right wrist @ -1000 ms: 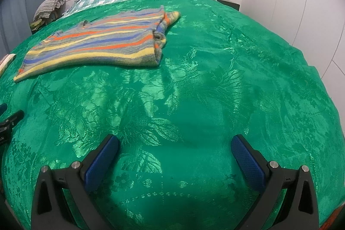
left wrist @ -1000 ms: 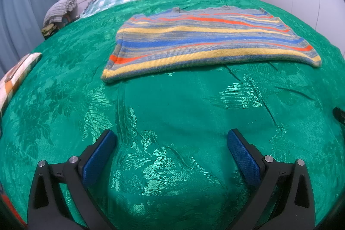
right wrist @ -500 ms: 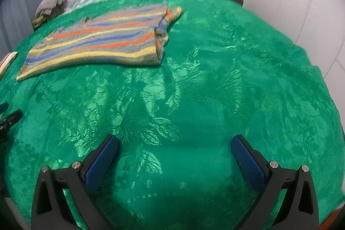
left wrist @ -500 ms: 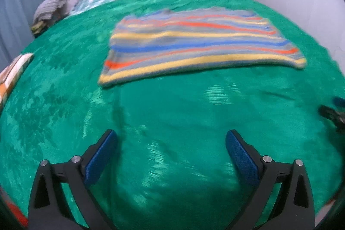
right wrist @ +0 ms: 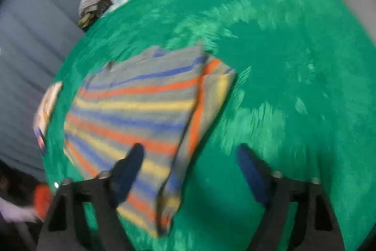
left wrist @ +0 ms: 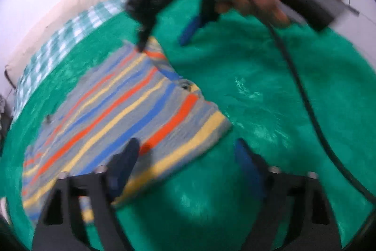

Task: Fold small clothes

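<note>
A striped grey, orange, yellow and blue knit garment (left wrist: 122,114) lies flat on the green bedspread (left wrist: 270,91). My left gripper (left wrist: 185,149) is open, its left finger over the garment's near right corner. In the left wrist view my right gripper (left wrist: 164,39) is held by a hand above the garment's far corner, jaws apart. In the right wrist view the garment (right wrist: 141,109) lies left of centre with its right edge folded over. My right gripper (right wrist: 190,157) is open, its left finger over the garment. Both views are blurred.
A checked pillow area (left wrist: 70,25) and cream headboard (left wrist: 70,4) lie at the bed's far end. A pile of clothes (right wrist: 96,1) sits beside the bed near a grey curtain (right wrist: 30,39). A folded item (right wrist: 47,107) lies at the bed's left edge.
Both grippers have swung quickly from over bare bedspread to the right end of the garment. The right gripper and its hand now show in the left wrist view.
</note>
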Tool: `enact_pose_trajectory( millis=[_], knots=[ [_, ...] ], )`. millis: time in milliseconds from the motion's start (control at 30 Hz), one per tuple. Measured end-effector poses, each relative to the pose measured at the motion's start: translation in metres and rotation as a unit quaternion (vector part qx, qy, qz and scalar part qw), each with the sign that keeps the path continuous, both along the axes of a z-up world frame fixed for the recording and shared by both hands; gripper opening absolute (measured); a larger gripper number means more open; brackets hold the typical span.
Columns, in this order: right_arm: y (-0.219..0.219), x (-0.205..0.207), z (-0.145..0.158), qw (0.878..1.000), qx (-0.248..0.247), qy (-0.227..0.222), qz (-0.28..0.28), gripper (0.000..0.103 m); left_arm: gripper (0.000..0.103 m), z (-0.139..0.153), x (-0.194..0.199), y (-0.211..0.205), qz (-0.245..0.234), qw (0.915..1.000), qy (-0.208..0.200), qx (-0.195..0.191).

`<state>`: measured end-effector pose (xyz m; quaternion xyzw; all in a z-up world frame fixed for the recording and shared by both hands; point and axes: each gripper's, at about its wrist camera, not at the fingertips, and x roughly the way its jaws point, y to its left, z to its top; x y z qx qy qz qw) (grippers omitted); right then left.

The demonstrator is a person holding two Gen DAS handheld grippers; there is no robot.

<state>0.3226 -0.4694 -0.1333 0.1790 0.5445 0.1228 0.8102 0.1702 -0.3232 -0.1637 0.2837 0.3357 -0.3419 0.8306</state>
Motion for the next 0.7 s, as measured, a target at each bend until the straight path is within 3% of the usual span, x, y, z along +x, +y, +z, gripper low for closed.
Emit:
enact_pose_trajectory(
  millis=[67, 133, 167, 200, 300, 433, 567, 700],
  knots=[
    [-0.007, 0.025, -0.015, 0.999, 0.032, 0.024, -0.008, 0.067, 0.061, -0.003, 0.012, -0.001, 0.000, 0.9995, 0.020, -0.026],
    [-0.004, 0.044, -0.022, 0.998, 0.049, 0.025, -0.012, 0.056, 0.011, -0.002, 0.021, 0.003, 0.014, 0.9987, 0.030, -0.039],
    [-0.002, 0.052, -0.025, 0.998, 0.059, 0.027, -0.010, 0.037, 0.011, 0.000, 0.024, 0.007, 0.022, 0.9981, 0.033, -0.048],
    [0.001, 0.059, -0.028, 0.998, 0.063, 0.029, -0.006, 0.011, 0.009, 0.003, 0.027, 0.015, 0.026, 0.9963, 0.047, -0.067],
    [0.022, 0.069, -0.019, 0.999, 0.037, 0.021, 0.016, 0.011, 0.008, 0.018, 0.037, 0.053, 0.066, 0.9882, 0.063, -0.123],
    [0.058, 0.067, 0.030, 0.997, 0.039, -0.027, 0.058, 0.011, 0.008, 0.039, 0.045, 0.113, 0.127, 0.9726, 0.071, -0.182],
    [0.139, 0.079, 0.068, 0.991, 0.041, -0.058, 0.109, 0.011, 0.008, 0.052, 0.055, 0.201, 0.218, 0.9434, 0.083, -0.236],
    [0.229, 0.098, 0.069, 0.985, 0.041, -0.072, 0.153, 0.011, 0.008, 0.041, 0.069, 0.264, 0.292, 0.9163, 0.105, -0.253]
  ],
)
